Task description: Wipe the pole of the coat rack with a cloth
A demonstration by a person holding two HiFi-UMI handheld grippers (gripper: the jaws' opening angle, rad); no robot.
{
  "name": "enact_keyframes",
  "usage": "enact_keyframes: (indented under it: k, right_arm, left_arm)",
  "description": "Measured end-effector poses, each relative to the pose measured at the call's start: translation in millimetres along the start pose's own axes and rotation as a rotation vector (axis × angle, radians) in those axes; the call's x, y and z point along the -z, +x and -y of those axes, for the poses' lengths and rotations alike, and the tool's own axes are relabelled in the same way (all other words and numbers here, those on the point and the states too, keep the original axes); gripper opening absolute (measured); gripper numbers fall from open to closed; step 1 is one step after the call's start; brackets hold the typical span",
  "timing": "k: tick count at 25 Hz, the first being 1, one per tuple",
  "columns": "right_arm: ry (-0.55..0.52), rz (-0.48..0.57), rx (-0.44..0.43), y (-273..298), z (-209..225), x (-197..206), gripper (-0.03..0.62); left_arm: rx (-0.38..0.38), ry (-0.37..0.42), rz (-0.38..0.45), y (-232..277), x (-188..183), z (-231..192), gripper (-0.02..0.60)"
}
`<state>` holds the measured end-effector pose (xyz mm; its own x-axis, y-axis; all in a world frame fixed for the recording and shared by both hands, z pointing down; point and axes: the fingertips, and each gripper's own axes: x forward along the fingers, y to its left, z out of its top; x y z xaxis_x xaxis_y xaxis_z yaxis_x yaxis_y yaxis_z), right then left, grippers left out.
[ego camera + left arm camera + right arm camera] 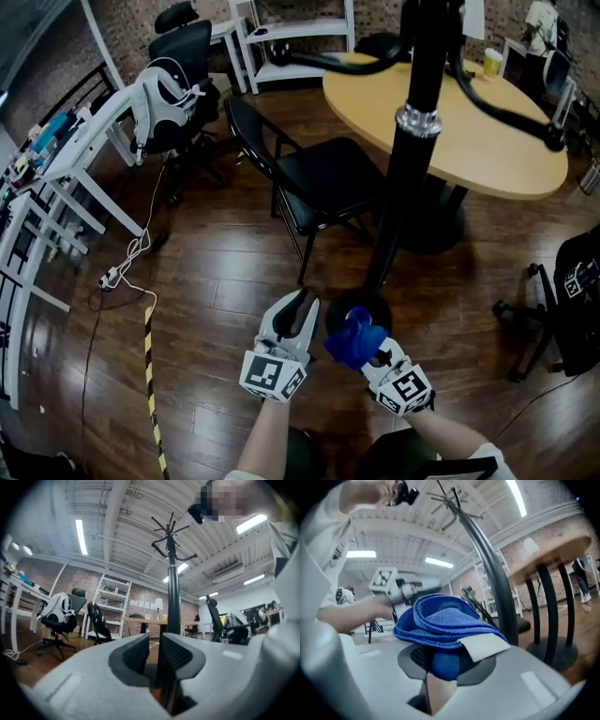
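Note:
The black coat rack pole (403,178) rises from a round base (339,314) on the wood floor, right in front of me. My right gripper (364,349) is shut on a bunched blue cloth (354,339) low beside the base. In the right gripper view the cloth (440,620) bulges out of the right gripper (440,665), with the pole (494,588) just to its right and apart from it. My left gripper (302,302) sits left of the base with its jaws together and nothing between them. In the left gripper view the pole (173,597) stands beyond the left gripper (156,660).
A round wooden table (487,131) stands behind the pole and a black chair (328,178) to its left. An office chair (183,56) and a white desk frame (56,159) are at far left. A cable (122,267) lies on the floor. Another office chair (572,281) is at right.

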<state>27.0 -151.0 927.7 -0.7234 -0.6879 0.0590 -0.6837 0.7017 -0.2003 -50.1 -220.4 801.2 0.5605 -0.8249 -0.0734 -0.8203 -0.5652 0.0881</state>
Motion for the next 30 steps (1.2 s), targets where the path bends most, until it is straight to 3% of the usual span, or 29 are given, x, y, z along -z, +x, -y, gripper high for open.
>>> enact_keyframes:
  k: [3, 6, 10, 15, 19, 22, 26, 30]
  right_arm:
    - [-0.056, 0.101, 0.002, -48.9, -31.1, -157.1, 0.098]
    - [-0.111, 0.157, 0.033, -88.5, -53.7, -284.6, 0.098]
    - [-0.1, 0.191, 0.063, -130.4, -88.9, -423.4, 0.1]
    - [-0.071, 0.211, 0.08, -167.5, -138.0, -575.2, 0.1]
    - [-0.109, 0.183, 0.098, -177.4, -170.5, -620.2, 0.1]
    - [-0.14, 0.198, 0.12, -184.4, -189.3, -630.6, 0.101]
    - [-0.072, 0.226, 0.156, -199.1, -185.4, -632.3, 0.103]
    - [-0.072, 0.241, 0.118, -227.3, -195.7, -637.5, 0.103]
  left_arm:
    - [0.072, 0.097, -0.031, -1.3, -93.9, 34.0, 0.084]
    - [0.1, 0.084, -0.03, -21.2, -190.7, 62.5, 0.084]
    - [0.052, 0.004, -0.045, -60.5, -313.5, 94.0, 0.084]
    - [0.157, 0.058, -0.165, -86.7, -458.4, 130.5, 0.084]
    - [0.19, 0.15, -0.104, -100.8, -523.8, 129.0, 0.084]
    - [0.191, 0.118, -0.086, -106.4, -527.4, 130.0, 0.084]
    - [0.218, 0.077, -0.09, -114.9, -524.7, 145.4, 0.084]
    - [0.172, 0.051, -0.099, -135.4, -528.6, 167.4, 0.084]
